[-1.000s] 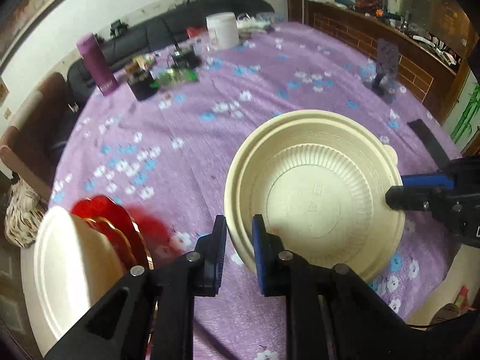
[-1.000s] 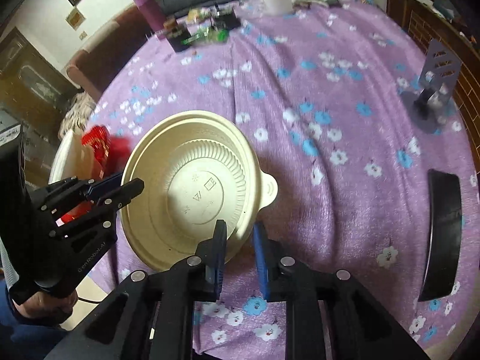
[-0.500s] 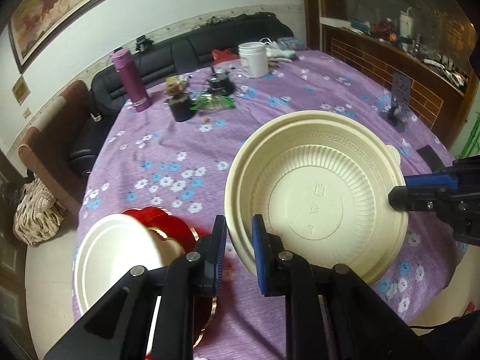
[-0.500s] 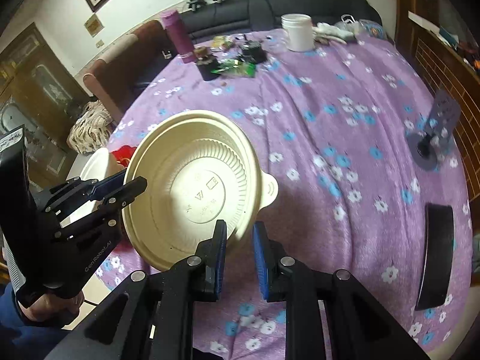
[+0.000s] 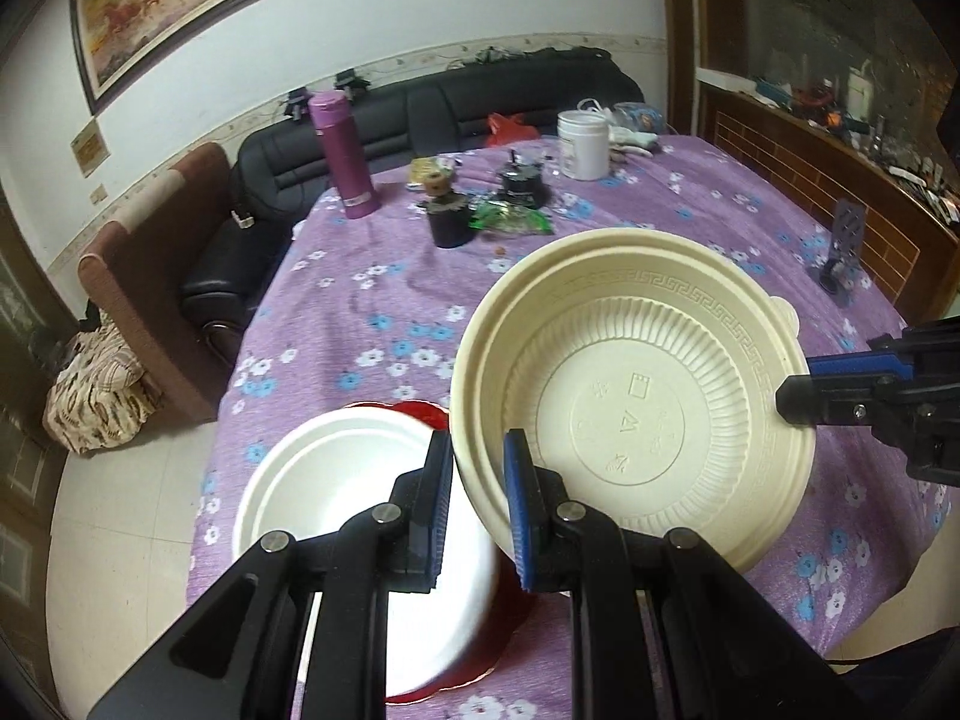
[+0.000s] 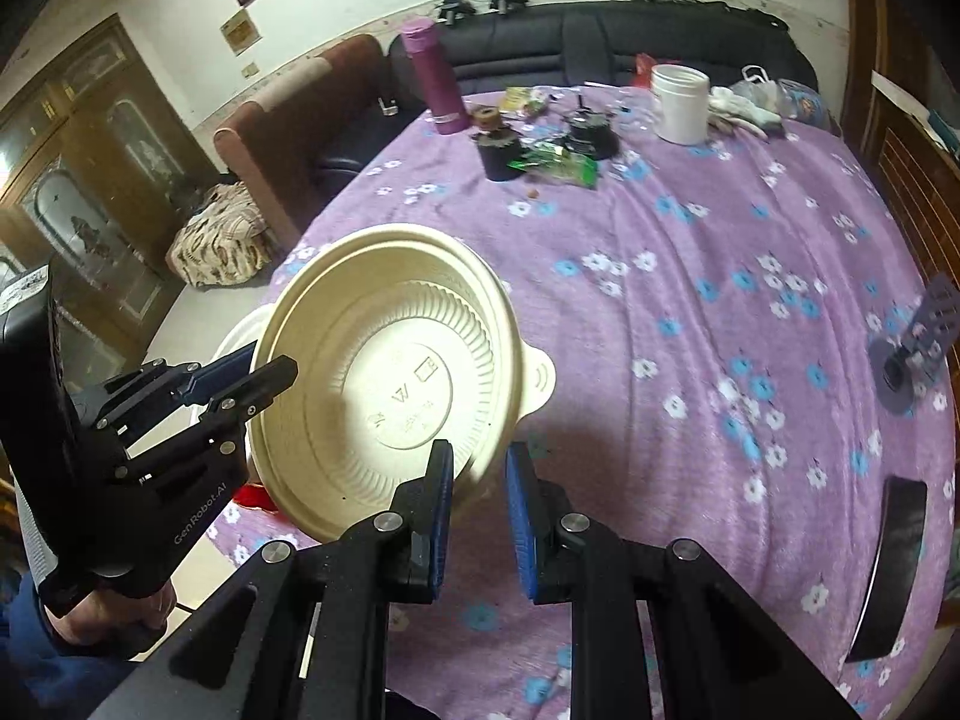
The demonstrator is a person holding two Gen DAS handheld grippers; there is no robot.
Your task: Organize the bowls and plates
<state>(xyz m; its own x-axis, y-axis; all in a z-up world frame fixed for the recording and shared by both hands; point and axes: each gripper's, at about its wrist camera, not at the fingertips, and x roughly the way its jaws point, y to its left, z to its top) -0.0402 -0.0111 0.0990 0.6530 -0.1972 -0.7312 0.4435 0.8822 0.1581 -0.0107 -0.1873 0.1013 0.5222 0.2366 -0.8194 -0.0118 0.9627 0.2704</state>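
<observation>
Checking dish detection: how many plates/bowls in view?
3: cream bowl held between both hand-held grippers; white bowl at the table's near-left edge; red plate under it. More may be hidden beneath.

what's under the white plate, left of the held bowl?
A red plate: its scalloped edge shows past the white plate at the far side and near the bottom. The rest of it, and anything lower, is covered.

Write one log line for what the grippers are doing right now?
left gripper: shut on cream bowl rim | right gripper: shut on opposite rim | bowl: held tilted above tablecloth | white plate: on red plate
</observation>
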